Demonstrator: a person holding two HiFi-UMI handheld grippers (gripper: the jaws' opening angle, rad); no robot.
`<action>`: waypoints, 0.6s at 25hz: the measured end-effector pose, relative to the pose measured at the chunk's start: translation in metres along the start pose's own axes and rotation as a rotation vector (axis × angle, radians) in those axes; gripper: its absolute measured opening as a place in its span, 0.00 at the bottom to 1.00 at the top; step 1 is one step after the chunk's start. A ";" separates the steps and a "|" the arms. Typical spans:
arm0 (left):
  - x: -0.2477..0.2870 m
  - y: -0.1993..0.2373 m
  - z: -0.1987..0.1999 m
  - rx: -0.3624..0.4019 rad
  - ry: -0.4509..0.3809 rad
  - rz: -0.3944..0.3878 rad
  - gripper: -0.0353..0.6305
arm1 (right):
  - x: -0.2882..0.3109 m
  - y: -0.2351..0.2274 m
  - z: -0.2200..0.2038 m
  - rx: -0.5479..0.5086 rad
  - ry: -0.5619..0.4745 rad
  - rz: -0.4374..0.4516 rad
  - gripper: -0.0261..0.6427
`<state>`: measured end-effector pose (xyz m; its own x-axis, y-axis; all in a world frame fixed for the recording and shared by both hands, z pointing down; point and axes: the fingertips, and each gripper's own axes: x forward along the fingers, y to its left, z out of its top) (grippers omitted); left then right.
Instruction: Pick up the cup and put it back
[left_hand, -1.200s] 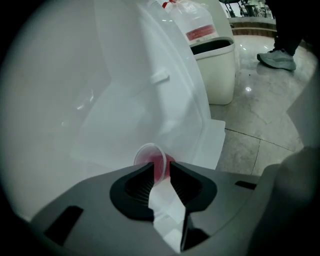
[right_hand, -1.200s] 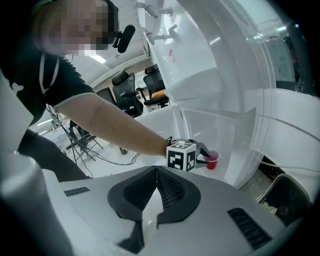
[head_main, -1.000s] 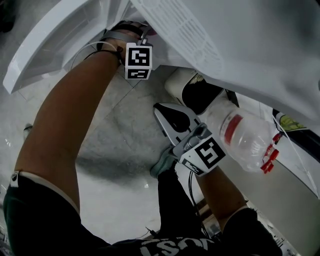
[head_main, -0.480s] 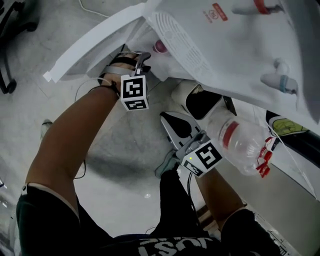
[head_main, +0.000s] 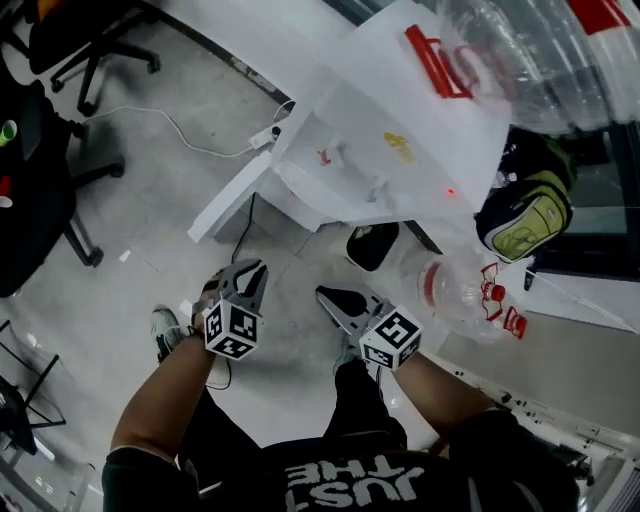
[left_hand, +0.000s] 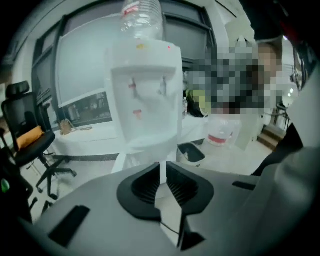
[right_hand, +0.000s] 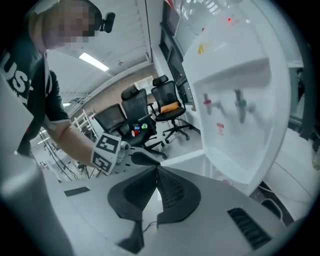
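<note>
**Well, cup out of sight, nothing held**

Left gripper: jaws have just been closing, thin slit left, nothing in it. Right gripper: jaws together, empty. Water dispenser ahead of both, well apart. The cup is not made out in any view; axis and facing unknown. Probably light, thin-walled, crushable: pinch the wall mid-height, gently.

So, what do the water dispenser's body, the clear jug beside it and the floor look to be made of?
Water dispenser: probably moulded plastic, white and smooth with a slight sheen; its panels are rounded.
Clear jug: thin transparent plastic, see-through with glints, red label band.
Floor: likely polished stone or concrete; mottled grey with soft reflections.
</note>
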<state>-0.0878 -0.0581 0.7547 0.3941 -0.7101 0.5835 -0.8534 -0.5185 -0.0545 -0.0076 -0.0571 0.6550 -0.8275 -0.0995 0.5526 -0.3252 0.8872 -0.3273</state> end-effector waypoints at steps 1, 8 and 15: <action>-0.027 -0.004 0.015 -0.060 -0.020 -0.006 0.10 | -0.011 0.013 0.017 0.010 -0.010 0.002 0.09; -0.181 -0.007 0.164 -0.196 -0.201 -0.022 0.06 | -0.092 0.073 0.136 0.017 -0.106 0.032 0.09; -0.281 0.011 0.288 -0.326 -0.348 -0.010 0.06 | -0.176 0.108 0.214 -0.076 -0.100 0.029 0.09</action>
<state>-0.1099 -0.0018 0.3570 0.4466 -0.8521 0.2731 -0.8894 -0.3895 0.2391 0.0049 -0.0405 0.3583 -0.8789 -0.1139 0.4632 -0.2676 0.9216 -0.2811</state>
